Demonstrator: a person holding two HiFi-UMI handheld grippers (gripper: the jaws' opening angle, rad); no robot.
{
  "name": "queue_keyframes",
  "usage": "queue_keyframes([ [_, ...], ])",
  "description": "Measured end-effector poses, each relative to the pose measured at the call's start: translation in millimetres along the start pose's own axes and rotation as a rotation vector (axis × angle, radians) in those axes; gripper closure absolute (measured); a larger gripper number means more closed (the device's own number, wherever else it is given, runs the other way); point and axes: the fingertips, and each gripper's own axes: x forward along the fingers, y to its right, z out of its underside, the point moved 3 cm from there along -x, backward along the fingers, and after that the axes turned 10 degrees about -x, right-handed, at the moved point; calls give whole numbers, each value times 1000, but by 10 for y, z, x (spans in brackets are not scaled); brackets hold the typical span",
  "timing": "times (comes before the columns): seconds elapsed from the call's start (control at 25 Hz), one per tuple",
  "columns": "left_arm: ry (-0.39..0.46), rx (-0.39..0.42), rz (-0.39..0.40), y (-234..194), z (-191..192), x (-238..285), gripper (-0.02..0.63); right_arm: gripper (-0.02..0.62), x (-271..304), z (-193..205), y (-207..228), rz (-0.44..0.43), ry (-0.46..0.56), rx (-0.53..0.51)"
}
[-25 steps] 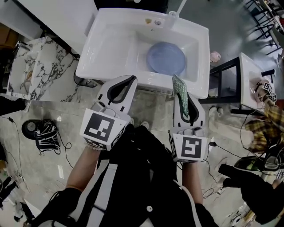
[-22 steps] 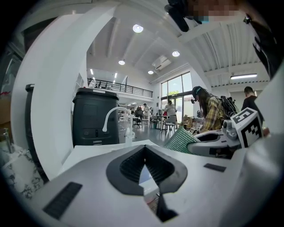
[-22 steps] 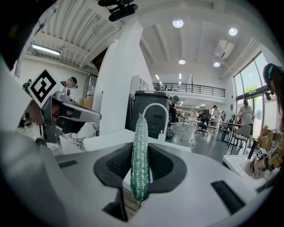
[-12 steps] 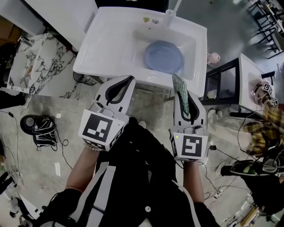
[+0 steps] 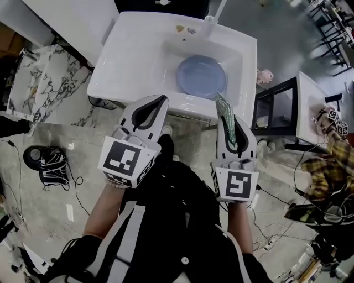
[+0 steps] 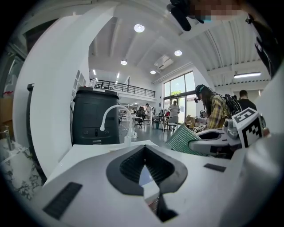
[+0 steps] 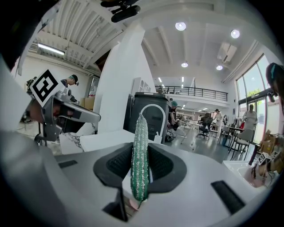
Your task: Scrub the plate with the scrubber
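Note:
A pale blue plate (image 5: 202, 76) lies flat in the basin of the white sink (image 5: 138, 61). My right gripper (image 5: 225, 108) is shut on a flat green scrubber (image 5: 225, 118), whose tip sticks out over the sink's front rim just short of the plate. In the right gripper view the scrubber (image 7: 140, 156) stands on edge between the dark pads. My left gripper (image 5: 161, 101) is shut and empty, its tip at the sink's front edge, left of the plate; the left gripper view shows its pads (image 6: 133, 166) meeting at the tip with nothing between them (image 6: 144, 149).
A white gooseneck tap (image 5: 217, 12) rises at the back of the sink. A marble-patterned slab (image 5: 38, 83) stands to the left, a black-framed side table (image 5: 293, 105) to the right. Cables and a dark bundle (image 5: 48, 166) lie on the floor. People stand in the hall behind.
The sink and plate have slid slightly left and nearer in the head view as I stepped closer. Both grippers keep the same pose and grip.

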Motion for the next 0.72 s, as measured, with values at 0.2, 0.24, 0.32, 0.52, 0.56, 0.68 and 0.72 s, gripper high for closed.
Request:
queue_keyframes([
  [0.2, -4, 0, 12, -222, -119, 314, 606, 500, 340, -67, 128, -2, -9, -29],
  [0.24, -5, -1, 14, -276, -149, 392, 606, 500, 425, -92, 162, -2, -16, -35],
  [0.32, -11, -4, 20, -384, -195, 553, 606, 500, 591, -102, 221, -3, -31, -35],
  [0.52, -48, -17, 51, -628, -237, 950, 606, 500, 982, -139, 333, 13, -47, -15],
  [0.56, -53, -20, 54, -672, -245, 1024, 606, 500, 1049, -140, 352, 12, -52, -12],
  [0.68, -63, -27, 61, -806, -282, 1253, 606, 500, 1262, -153, 448, 25, -66, 3],
  [0.72, -68, -29, 65, -852, -291, 1328, 606, 500, 1336, -151, 478, 30, -71, 9],
])
